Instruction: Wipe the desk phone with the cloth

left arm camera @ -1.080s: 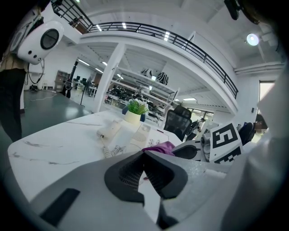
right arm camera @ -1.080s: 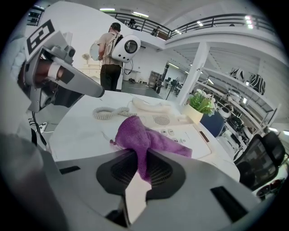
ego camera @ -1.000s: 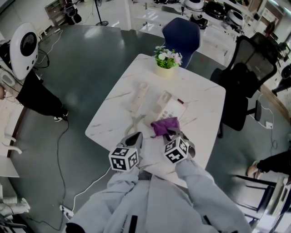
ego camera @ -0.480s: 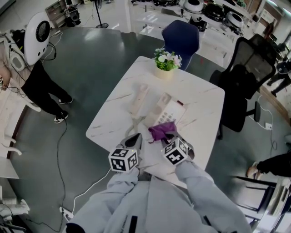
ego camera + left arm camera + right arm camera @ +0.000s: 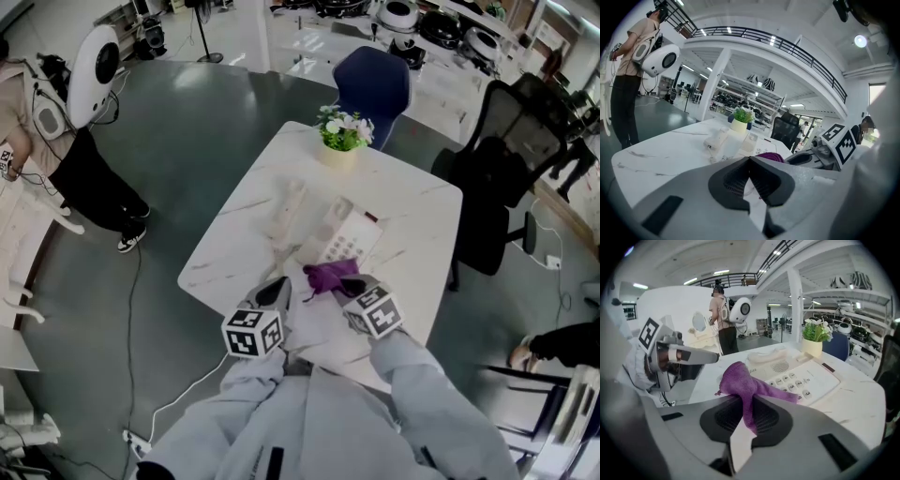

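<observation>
The left gripper hangs clenched on nothing. Beside it, the right gripper pinches the purple cloth against the desk phone's near edge (its handset lies apart, leftward). The wiping looks barely begun, with most of the phone probably left.

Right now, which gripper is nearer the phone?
Right. The right gripper, clamping the purple cloth, is at the phone, cloth on its keys; the left gripper sits farther left.

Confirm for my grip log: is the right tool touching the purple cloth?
Touching. The right gripper view shows the right tool shut on the purple cloth, with a fold of it pinched between the jaws.
</observation>
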Demonstrator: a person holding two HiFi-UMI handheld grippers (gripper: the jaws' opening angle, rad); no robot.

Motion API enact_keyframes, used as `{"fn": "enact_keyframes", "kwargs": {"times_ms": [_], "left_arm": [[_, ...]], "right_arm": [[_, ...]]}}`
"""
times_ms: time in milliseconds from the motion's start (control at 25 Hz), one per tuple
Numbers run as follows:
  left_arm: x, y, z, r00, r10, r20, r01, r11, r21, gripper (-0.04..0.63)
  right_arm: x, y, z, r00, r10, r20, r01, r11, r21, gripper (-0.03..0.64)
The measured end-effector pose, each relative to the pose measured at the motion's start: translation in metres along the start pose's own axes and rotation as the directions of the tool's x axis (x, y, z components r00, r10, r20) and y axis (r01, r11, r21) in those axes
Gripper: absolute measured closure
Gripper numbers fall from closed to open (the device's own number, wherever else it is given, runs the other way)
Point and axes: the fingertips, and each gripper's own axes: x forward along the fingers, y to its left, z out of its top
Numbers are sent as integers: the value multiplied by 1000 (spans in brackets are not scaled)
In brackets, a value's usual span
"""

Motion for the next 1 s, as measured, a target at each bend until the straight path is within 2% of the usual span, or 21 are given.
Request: {"fn": "enact_keyframes", "kwargs": {"times_ms": [200,400,720,1000], "left_arm": [[5,4,9,1000,1,20,-1,1000,3,597],[14,4,21,999,-10,33,10,1000,10,597],[27,2,33,999,-28,37,27,1000,14,597],[47,5,37,999,-41,22,41,999,23,597]], "right_arm": [[-18,-19,33,990,6,140,-20,995,98,577],[-34,-48,67,973,-61,224,41,995,94,577],[-48,-95,108,935,-191,299,174,981,83,577],[-47,-144,132,884,-341,319,339,939,63,577]]}}
